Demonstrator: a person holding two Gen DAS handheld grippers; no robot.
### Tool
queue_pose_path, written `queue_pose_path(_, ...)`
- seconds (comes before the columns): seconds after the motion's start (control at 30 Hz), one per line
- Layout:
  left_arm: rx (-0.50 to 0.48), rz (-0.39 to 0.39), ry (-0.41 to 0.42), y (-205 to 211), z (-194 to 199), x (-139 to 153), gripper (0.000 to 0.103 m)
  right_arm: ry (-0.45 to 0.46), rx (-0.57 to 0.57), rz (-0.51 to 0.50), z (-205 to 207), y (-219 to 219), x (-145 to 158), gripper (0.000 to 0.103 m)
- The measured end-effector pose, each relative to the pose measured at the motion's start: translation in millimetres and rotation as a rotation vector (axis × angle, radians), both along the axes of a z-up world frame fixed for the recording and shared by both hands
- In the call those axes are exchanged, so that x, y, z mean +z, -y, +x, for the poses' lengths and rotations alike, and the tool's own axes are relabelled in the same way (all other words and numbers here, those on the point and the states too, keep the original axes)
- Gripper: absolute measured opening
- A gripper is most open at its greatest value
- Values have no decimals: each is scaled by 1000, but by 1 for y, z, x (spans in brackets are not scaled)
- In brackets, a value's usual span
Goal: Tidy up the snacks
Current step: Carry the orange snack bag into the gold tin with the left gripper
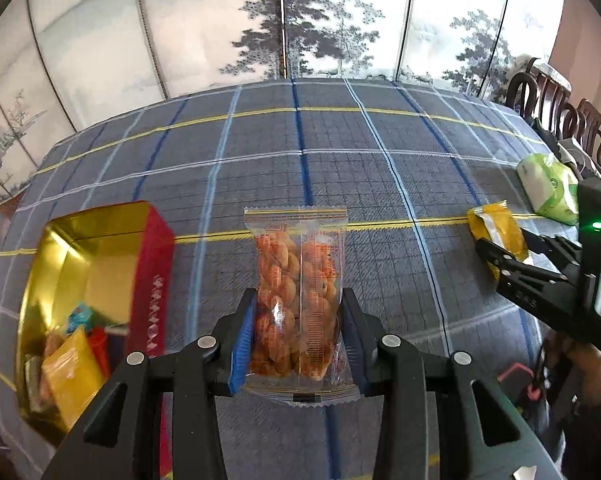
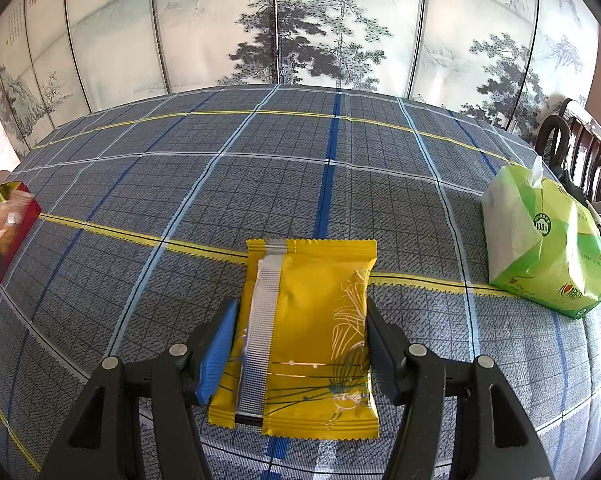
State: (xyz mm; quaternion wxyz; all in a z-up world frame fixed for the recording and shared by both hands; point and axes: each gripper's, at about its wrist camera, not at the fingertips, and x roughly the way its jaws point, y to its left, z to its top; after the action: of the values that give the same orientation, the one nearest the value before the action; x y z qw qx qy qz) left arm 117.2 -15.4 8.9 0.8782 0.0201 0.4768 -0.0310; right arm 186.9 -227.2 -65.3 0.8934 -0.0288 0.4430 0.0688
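Note:
My left gripper (image 1: 298, 298) is shut on a clear packet of orange snacks (image 1: 296, 256), which hangs above the checked tablecloth (image 1: 340, 140). To its left stands a red box with a gold lining (image 1: 152, 280), with several snack packets (image 1: 68, 376) inside. My right gripper (image 2: 300, 306) is shut on a yellow packet (image 2: 308, 320), its pads against both long sides, low over the cloth. In the left wrist view the right gripper (image 1: 500, 256) and yellow packet (image 1: 496, 232) are far right. The red box (image 2: 8, 232) shows at the left edge of the right wrist view.
A green tissue pack (image 2: 540, 240) lies on the cloth right of the yellow packet. Dark wooden chairs (image 2: 572, 148) stand past the table's right edge. A painted folding screen (image 2: 300, 40) runs behind the table's far edge.

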Motion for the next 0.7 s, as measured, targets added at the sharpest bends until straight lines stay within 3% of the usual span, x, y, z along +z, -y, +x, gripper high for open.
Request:
queue_pose_path(0.37, 85, 69, 38, -70, -29, 33, 36, -1, 0, -1, 0, 0, 0, 62)
queue_pose_path(0.7, 201, 130, 7, -146, -40, 22, 36, -1, 0, -1, 0, 0, 0, 62)
